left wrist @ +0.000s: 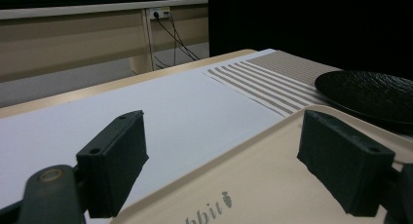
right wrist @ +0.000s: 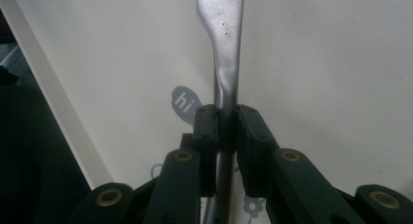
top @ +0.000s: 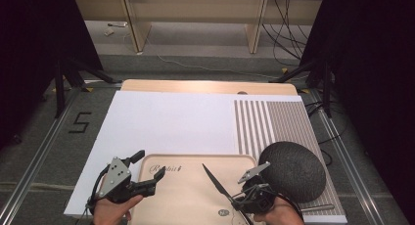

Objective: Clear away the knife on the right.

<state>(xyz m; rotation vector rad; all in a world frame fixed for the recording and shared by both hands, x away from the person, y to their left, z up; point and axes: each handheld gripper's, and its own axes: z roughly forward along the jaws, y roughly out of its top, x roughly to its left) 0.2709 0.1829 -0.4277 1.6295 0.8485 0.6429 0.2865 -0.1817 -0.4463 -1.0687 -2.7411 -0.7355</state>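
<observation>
A beige tray (top: 195,159) printed with "Rabbit" lies at the near edge of the table. My right gripper (top: 236,198) is over the tray's right part, shut on the handle of a metal knife (top: 214,178) whose blade points up and left over the tray. In the right gripper view the jaws (right wrist: 226,121) pinch the knife (right wrist: 225,34) above the tray (right wrist: 316,63). My left gripper (top: 149,165) is open over the tray's left edge with nothing between its jaws; in the left gripper view it (left wrist: 229,156) straddles the tray (left wrist: 272,185) rim.
A black textured plate (top: 293,171) rests on a striped placemat (top: 274,122) right of the tray, also seen as the plate (left wrist: 370,95) in the left gripper view. A white sheet (top: 166,122) covers the table. A thin silver item (top: 318,208) lies near the plate's front.
</observation>
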